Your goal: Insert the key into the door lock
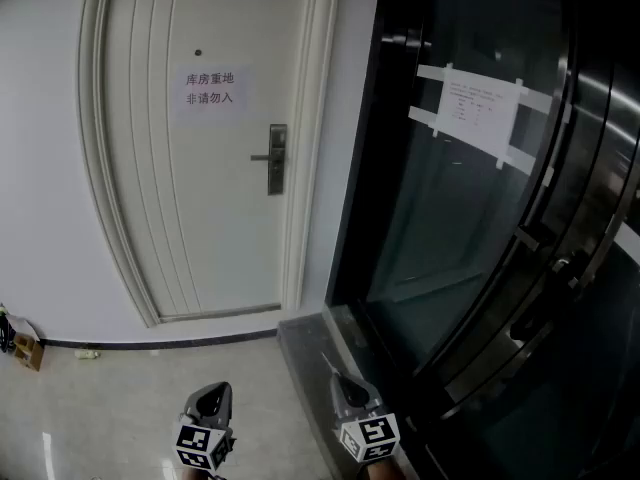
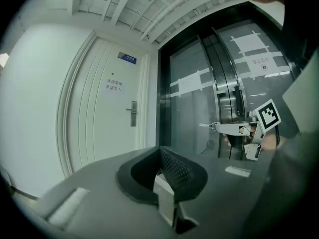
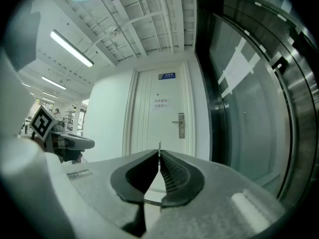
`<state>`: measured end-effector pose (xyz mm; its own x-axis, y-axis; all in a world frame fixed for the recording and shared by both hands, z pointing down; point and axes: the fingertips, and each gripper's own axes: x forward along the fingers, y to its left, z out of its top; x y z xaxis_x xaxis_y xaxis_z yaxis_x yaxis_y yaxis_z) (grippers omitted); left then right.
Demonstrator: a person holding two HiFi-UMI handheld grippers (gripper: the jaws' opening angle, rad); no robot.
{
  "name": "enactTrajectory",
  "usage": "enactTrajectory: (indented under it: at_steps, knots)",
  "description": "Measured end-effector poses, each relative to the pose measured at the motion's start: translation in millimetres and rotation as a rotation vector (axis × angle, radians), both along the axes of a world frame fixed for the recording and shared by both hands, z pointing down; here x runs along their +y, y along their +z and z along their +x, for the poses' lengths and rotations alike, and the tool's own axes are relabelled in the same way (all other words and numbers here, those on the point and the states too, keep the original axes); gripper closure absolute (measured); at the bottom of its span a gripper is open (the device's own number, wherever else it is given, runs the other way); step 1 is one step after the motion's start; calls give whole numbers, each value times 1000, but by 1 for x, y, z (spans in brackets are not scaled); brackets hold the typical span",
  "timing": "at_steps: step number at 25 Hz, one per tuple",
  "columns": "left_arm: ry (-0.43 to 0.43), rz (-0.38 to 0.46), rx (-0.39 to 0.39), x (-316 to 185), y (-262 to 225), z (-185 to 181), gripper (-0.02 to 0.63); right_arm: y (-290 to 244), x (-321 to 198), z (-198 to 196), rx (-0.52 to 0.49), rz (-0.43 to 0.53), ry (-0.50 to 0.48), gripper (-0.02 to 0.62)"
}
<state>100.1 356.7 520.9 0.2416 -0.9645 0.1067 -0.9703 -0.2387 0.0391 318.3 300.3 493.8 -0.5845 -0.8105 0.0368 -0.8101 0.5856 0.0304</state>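
Note:
The white door point(image 1: 200, 168) stands shut ahead, with a metal lock plate and lever handle point(image 1: 275, 158) on its right side; the lock point(image 3: 181, 125) also shows straight ahead in the right gripper view. My right gripper point(image 3: 159, 152) is shut on the key point(image 3: 159, 146), whose thin blade sticks out past the tips toward the door. In the left gripper view that right gripper point(image 2: 234, 129) shows with the key point(image 2: 208, 126) held level. My left gripper point(image 2: 160, 149) is shut with nothing in it. Both grippers point(image 1: 208, 400) point(image 1: 345, 388) are well short of the door.
A dark curved glass door point(image 1: 480, 218) with taped paper notices point(image 1: 480, 113) fills the right side. A printed sign point(image 1: 208, 88) is stuck on the white door. A small box point(image 1: 27, 351) lies on the tiled floor by the left wall.

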Motion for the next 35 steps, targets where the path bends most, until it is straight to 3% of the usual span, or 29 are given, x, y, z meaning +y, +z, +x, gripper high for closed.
enactTrajectory:
  at_steps: [19, 27, 35]
  knots:
    - [44, 33, -2, -12, -5, -28, 604, 4, -8, -24, 26, -6, 36, 584]
    - [-10, 37, -2, -43, -4, -61, 604, 6, -51, -60, 24, -2, -8, 584]
    - [-99, 20, -11, -91, 3, -113, 604, 14, -126, -112, 10, -16, -72, 584]
